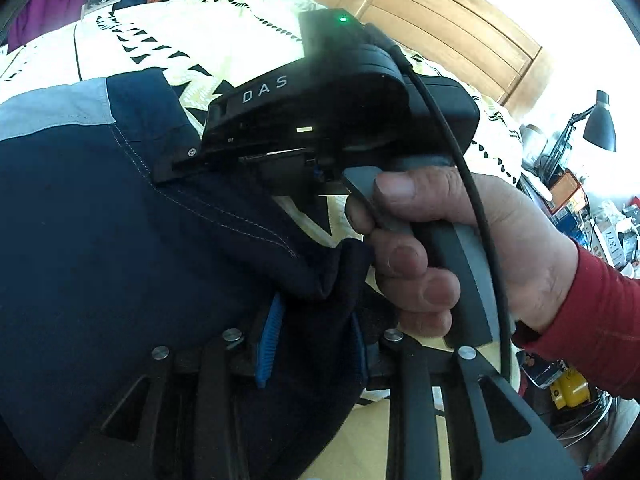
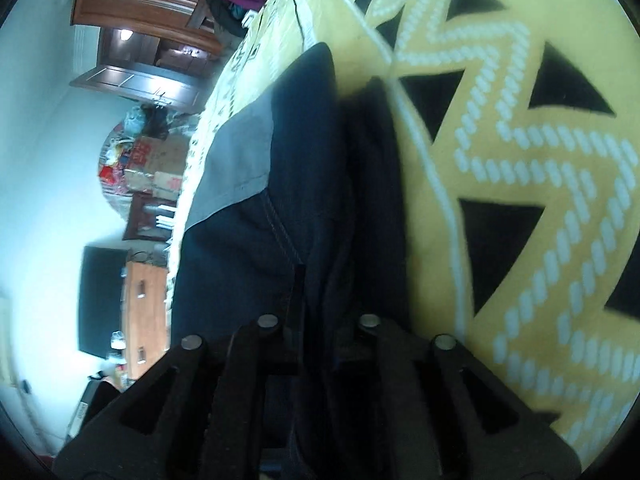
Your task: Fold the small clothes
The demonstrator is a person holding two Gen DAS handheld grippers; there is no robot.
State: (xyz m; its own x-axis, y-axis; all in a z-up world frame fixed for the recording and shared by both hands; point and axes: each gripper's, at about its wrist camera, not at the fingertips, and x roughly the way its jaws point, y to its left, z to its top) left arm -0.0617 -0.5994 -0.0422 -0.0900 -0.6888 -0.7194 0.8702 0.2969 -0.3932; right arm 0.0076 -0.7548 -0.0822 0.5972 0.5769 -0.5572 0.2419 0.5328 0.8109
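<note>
Gripping the navy garment (image 1: pixel 100 240), both tools, left (image 1: pixel 312 340) and right (image 2: pixel 316 320), are clamped on fabric.

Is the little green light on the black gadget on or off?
On. The green light glows bright on top of the right gripper, the black gadget the hand holds above the dark blue clothes.

My navy garment (image 1: pixel 100 220) with grey panel (image 1: pixel 52 112) and pale stitching, bunched and folded on the patterned yellow bedspread (image 2: pixel 500 200).

A cream bedspread (image 1: pixel 168 36) with black triangles covers the bed. A wooden wardrobe (image 1: pixel 452 16) stands behind; a black desk lamp (image 1: pixel 599 124) stands among clutter.
</note>
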